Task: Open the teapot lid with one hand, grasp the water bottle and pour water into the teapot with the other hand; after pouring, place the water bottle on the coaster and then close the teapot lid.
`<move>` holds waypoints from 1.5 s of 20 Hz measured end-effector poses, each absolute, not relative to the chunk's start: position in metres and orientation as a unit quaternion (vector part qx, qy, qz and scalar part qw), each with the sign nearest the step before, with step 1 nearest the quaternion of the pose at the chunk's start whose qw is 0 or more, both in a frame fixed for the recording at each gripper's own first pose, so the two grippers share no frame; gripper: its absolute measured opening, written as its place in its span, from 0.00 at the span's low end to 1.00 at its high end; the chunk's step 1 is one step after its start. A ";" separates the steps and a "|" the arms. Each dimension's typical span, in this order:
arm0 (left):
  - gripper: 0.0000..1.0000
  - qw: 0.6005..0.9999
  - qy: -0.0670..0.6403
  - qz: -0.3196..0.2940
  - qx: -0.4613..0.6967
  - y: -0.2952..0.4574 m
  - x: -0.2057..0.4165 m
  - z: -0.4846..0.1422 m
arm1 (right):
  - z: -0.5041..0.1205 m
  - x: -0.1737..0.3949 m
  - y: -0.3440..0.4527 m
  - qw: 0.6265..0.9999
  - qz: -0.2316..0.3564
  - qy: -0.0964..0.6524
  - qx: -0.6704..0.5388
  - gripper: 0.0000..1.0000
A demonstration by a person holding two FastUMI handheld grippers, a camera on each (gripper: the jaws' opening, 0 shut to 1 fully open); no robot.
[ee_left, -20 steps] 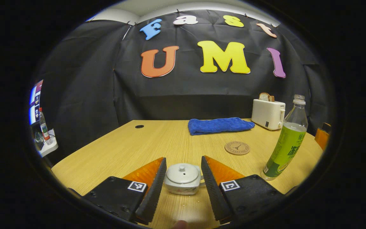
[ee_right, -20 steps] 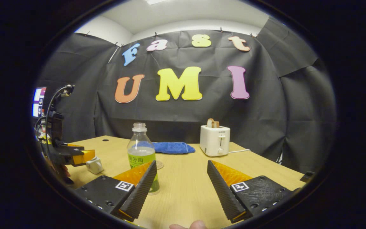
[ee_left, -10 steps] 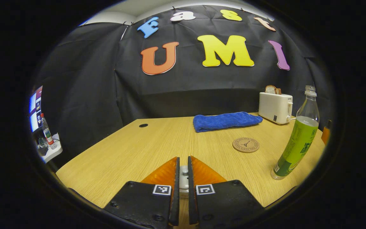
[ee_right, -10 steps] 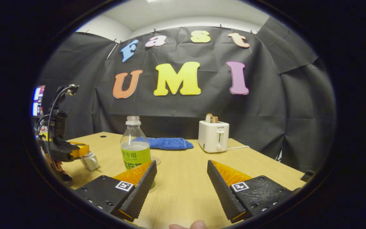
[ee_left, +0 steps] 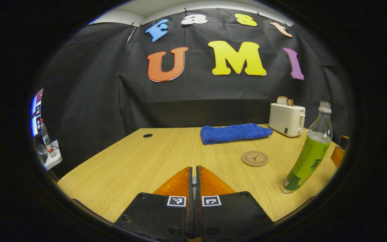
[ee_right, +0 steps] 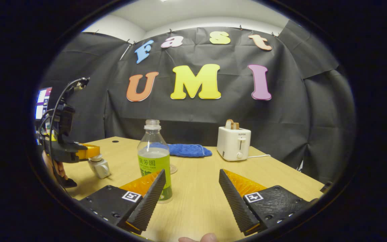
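In the left gripper view, the left gripper has its fingers drawn almost together, with only a pale sliver of the lid knob showing in the slit; the teapot beneath is hidden by them. The right gripper view shows that gripper pinching the knob atop the teapot; whether the lid has lifted is hard to make out. The right gripper stands wide, holding nothing. The water bottle stands upright, uncapped, just beyond its left finger, partly covered by it. The coaster lies behind the bottle, mostly hidden.
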State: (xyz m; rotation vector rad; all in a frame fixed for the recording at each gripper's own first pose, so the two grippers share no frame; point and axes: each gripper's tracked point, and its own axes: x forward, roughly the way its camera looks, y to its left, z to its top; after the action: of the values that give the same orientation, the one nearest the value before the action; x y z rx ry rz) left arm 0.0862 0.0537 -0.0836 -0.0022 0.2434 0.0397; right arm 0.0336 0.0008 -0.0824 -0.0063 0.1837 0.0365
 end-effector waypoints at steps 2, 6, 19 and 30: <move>0.02 0.993 0.114 0.014 -0.004 0.052 0.082 -0.075 | -0.083 0.032 0.010 0.995 0.032 0.092 -0.002 0.95; 0.03 0.995 0.099 -0.007 -0.013 0.044 0.067 -0.061 | -0.092 0.032 0.036 0.992 0.063 0.105 -0.001 0.95; 0.03 0.996 0.087 -0.005 -0.016 0.069 0.031 -0.054 | -0.124 0.077 0.070 0.987 0.060 0.147 0.025 0.96; 0.03 0.996 0.089 0.010 -0.020 0.090 0.024 -0.062 | -0.123 0.085 0.074 0.987 0.050 0.155 -0.008 0.77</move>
State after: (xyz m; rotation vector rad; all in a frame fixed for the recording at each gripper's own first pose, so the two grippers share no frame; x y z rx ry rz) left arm 0.0243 0.0900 -0.0623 -0.0409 0.1791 0.0206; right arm 0.0848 0.0737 -0.1228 -0.0153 0.3112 0.1003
